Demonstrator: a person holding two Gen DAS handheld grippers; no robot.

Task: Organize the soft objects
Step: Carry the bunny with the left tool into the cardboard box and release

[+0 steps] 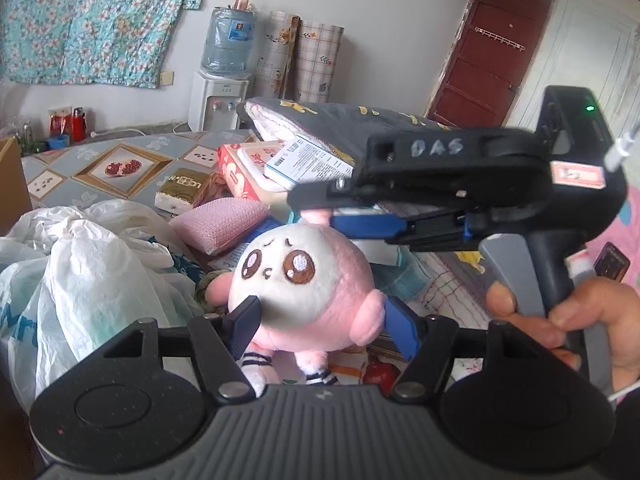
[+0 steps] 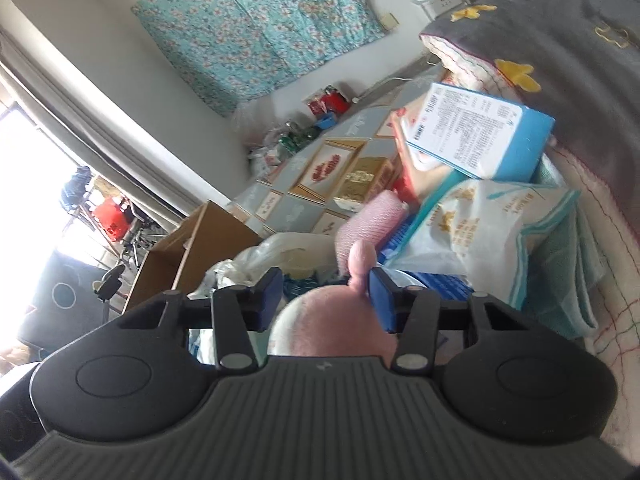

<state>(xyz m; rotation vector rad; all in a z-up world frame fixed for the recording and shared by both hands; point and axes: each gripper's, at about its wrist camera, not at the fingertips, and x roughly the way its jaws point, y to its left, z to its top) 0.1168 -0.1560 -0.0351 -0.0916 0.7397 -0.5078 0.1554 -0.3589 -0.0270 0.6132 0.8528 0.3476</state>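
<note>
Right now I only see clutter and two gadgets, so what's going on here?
A person is sorting soft things on a crowded bed. The left hand-held gripper has its fingers on either side of a pink plush toy, touching its cheeks. The right hand-held gripper reaches in over the toy's head, one finger against the ear; its jaws aren't visibly closed on it. Plastic bags, boxes and a pink sponge lie around.

Round pink & white plush toy (image 1: 308, 284), big brown eyes, small frown, stubby pink arms, striped socks on legs, thin pink ear on top (image 2: 362, 260), upright, face twd left cam, sits amid clutter on bed, pink knit sponge pad (image 1: 220, 224) lying just behind it.
</note>
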